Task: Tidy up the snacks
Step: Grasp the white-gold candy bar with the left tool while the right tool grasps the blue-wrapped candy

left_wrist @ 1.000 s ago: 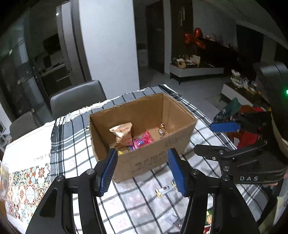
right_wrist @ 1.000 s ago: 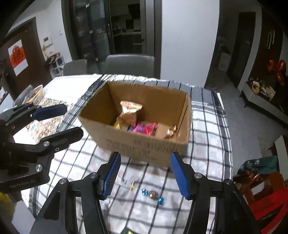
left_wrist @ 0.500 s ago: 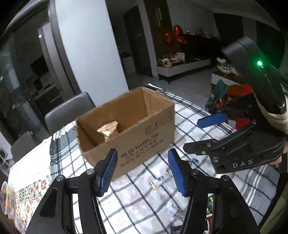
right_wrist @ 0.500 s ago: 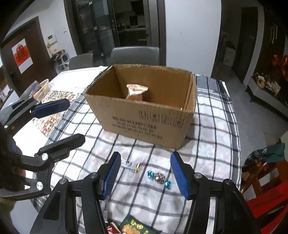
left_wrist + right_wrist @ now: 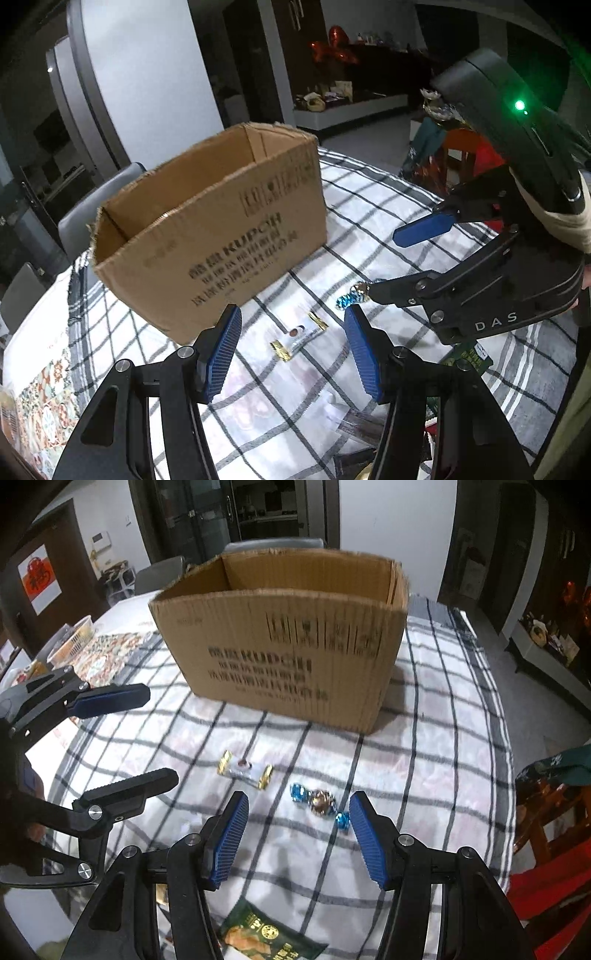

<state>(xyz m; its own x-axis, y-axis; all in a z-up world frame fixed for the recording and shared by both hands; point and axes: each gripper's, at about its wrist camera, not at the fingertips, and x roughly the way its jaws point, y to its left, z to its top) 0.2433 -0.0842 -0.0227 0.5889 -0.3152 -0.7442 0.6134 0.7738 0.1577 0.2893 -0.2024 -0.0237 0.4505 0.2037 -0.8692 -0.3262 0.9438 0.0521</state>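
Blue-twisted candy (image 5: pixel 320 802) lies crosswise just ahead of the right gripper (image 5: pixel 295 843), whose fingers stand released, empty.

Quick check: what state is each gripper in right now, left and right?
Left gripper: open, empty, above the gold-ended candy.
Right gripper: open, empty, above the blue-ended candy.
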